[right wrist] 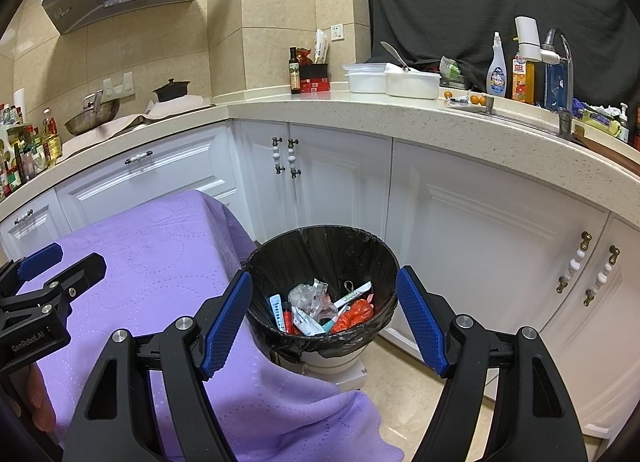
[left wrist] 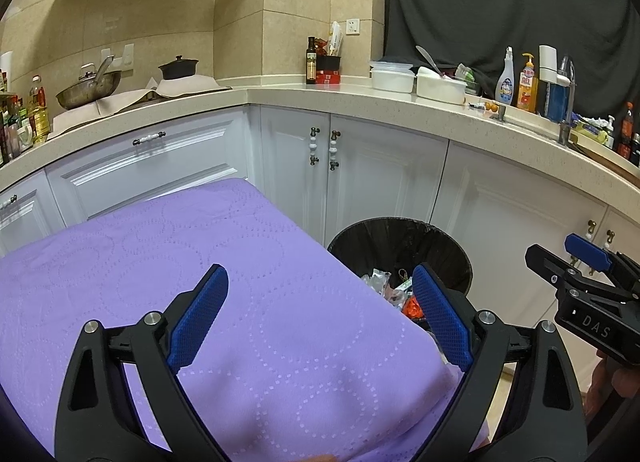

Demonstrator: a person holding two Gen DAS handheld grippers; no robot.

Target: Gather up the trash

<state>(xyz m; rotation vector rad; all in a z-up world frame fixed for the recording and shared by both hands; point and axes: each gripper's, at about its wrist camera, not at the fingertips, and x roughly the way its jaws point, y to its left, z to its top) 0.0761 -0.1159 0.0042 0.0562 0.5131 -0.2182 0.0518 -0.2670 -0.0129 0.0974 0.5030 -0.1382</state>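
Both blue-padded black grippers, left (left wrist: 320,290) and right (right wrist: 324,294), hover with jaws spread and empty above a purple quilted tablecloth (left wrist: 200,262), beside a black-lined round bin (right wrist: 320,262) holding crumpled wrappers and tubes (right wrist: 320,308).

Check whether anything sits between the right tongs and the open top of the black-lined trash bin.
Nothing visible does. The right tongs stand open and empty over the black-lined trash bin, whose mouth is uncovered; the purple quilted tablecloth lies beside it.
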